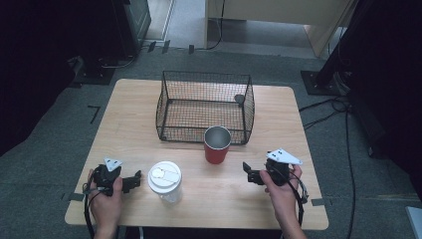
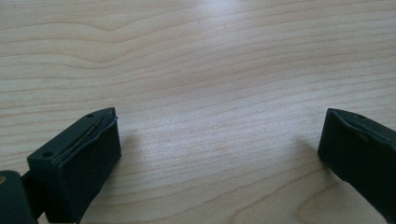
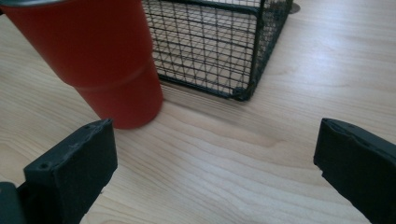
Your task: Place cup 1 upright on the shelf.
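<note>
A red cup (image 1: 217,145) with a metal rim stands upright near the table's middle, just in front of a black wire basket (image 1: 205,106). To its left stands a clear cup with a white lid (image 1: 164,180). My left gripper (image 1: 134,180) rests at the front left, open, its jaws pointing right toward the lidded cup, with bare wood (image 2: 210,93) between them. At the front right my right gripper (image 1: 247,172) is open and low over the table. In the right gripper view the red cup (image 3: 107,60) is ahead to the left and the basket's corner (image 3: 243,88) ahead.
The wire basket holds nothing that I can see. The wooden table (image 1: 129,119) has bare room on both sides of the basket. A small dark disc (image 1: 240,98) lies by the basket's far right corner. Cables (image 1: 328,107) run on the floor at right.
</note>
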The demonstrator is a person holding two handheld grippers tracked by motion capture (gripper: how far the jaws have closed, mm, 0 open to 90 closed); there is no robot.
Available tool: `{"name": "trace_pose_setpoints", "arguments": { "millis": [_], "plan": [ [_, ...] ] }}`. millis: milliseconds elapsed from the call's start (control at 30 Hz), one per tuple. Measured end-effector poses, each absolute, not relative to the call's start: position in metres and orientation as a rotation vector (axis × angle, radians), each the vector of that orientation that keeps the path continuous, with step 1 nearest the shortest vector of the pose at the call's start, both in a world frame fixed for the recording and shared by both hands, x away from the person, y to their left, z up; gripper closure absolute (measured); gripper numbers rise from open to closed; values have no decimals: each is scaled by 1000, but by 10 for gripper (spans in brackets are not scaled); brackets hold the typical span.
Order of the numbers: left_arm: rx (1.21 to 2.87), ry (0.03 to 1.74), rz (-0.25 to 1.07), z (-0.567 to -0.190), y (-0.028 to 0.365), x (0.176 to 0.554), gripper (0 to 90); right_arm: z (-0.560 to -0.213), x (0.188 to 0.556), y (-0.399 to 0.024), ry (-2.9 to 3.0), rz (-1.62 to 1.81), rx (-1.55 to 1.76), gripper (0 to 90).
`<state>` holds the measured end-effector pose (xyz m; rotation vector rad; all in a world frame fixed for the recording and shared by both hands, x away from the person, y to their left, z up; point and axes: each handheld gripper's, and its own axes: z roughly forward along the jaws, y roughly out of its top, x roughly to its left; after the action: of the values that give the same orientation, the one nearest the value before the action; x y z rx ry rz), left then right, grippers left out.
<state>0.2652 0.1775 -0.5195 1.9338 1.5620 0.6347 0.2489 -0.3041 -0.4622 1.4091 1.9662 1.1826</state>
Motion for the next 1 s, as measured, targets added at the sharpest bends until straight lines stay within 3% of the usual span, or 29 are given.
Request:
{"name": "trace_pose_setpoints", "arguments": {
  "millis": [767,1000],
  "plan": [
    [1934,1562,634,-519,177,265,0,-438,263,-257,2024,1330,1255,0],
    [1934,1562,634,-519,177,265,0,-431,268,-245,1992,1344,1241,119]
  ]
}}
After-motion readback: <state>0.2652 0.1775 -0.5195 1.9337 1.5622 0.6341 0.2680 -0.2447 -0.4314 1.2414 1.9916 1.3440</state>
